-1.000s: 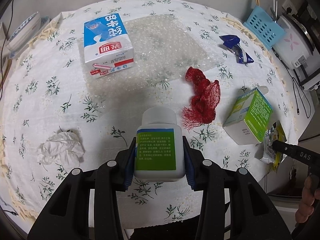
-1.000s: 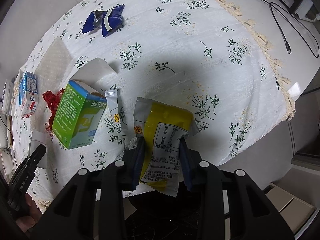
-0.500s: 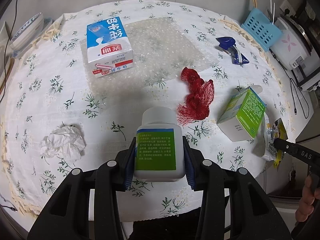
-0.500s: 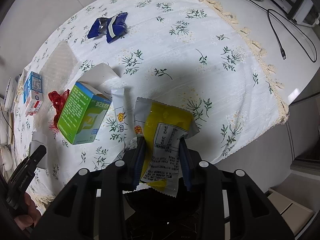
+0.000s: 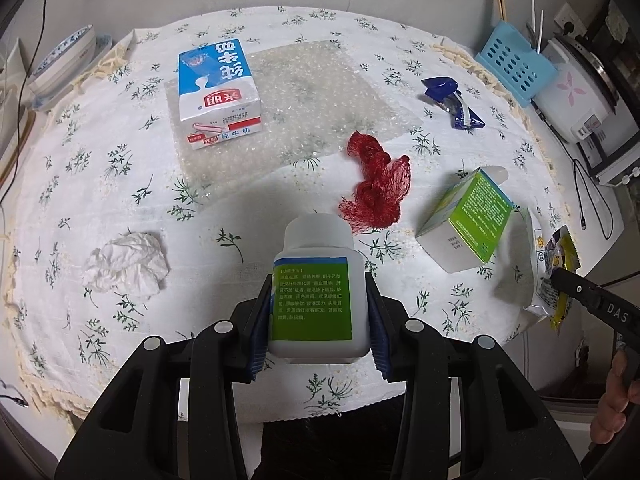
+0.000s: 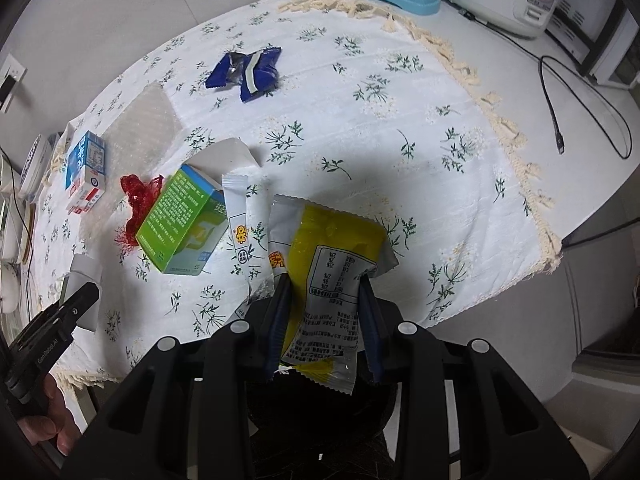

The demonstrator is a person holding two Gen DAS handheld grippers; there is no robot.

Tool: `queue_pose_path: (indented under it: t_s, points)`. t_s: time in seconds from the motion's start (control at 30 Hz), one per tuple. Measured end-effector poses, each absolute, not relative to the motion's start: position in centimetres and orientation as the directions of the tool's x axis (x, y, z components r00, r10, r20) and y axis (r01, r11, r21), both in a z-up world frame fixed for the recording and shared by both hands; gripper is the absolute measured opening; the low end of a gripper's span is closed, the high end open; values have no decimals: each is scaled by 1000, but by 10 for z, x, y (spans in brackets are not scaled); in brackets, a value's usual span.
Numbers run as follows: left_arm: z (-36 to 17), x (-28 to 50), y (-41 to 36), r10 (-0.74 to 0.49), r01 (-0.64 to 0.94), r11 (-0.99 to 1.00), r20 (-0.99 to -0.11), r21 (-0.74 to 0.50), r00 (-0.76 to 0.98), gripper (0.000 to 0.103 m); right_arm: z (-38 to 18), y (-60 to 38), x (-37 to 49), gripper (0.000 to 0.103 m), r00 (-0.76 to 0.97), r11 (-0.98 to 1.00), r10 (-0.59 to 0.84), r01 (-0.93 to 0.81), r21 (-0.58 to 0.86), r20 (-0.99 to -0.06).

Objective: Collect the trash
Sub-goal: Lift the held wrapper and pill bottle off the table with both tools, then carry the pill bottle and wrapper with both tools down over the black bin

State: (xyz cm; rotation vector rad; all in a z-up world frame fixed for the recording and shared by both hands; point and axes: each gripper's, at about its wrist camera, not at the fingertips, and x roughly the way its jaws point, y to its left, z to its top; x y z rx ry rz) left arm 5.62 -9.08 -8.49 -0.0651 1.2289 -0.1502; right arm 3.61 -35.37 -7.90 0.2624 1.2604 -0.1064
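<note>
My left gripper is shut on a white pill bottle with a green label, held above the near edge of the table. My right gripper is shut on a yellow and silver snack wrapper, also lifted off the cloth. On the flowered tablecloth lie a blue milk carton, a red mesh net, a green medicine box, a blue wrapper, a crumpled tissue, a white sachet and a bubble-wrap sheet.
A light blue basket and a white rice cooker stand beyond the table at the right. A bowl sits at the far left edge. A black cable runs over the counter. A dark bin opening shows below the right gripper.
Both grippers have risen a little with their loads, so the table looks smaller and farther. The right gripper rolled slightly. Both grips are unchanged.
</note>
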Motion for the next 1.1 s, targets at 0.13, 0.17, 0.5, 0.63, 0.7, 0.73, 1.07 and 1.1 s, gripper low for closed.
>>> queue_pose_path:
  t_s: [0.13, 0.17, 0.5, 0.63, 0.7, 0.73, 1.07, 1.1]
  points:
    - [-83, 50, -92, -149, 72, 989, -932, -132, 332, 40, -73, -352, 32, 31, 323, 971, 66, 197, 135, -944]
    - [-82, 49, -92, -148, 71, 989, -931, -131, 334, 40, -72, -352, 31, 31, 328, 972, 67, 191, 136, -942]
    - [-74, 30, -94, -141, 55, 990, -927, -130, 347, 40, -58, -348, 19, 31, 372, 980, 89, 133, 148, -924]
    - [-73, 21, -94, -136, 47, 991, -926, -128, 352, 40, -54, -346, 13, 31, 384, 982, 99, 113, 154, -918]
    - [-71, 17, -95, -135, 41, 991, -925, -128, 355, 40, -53, -346, 10, 30, 388, 982, 106, 105, 158, -916]
    - [-71, 15, -95, -134, 39, 991, -925, -129, 355, 40, -52, -346, 8, 30, 390, 982, 108, 100, 158, -914]
    - [-67, -7, -97, -126, 23, 992, -922, -126, 365, 40, -49, -344, -8, 30, 401, 984, 133, 56, 169, -906]
    - [-67, -10, -98, -128, 21, 991, -922, -129, 366, 40, -48, -343, -10, 30, 402, 984, 136, 52, 171, -905]
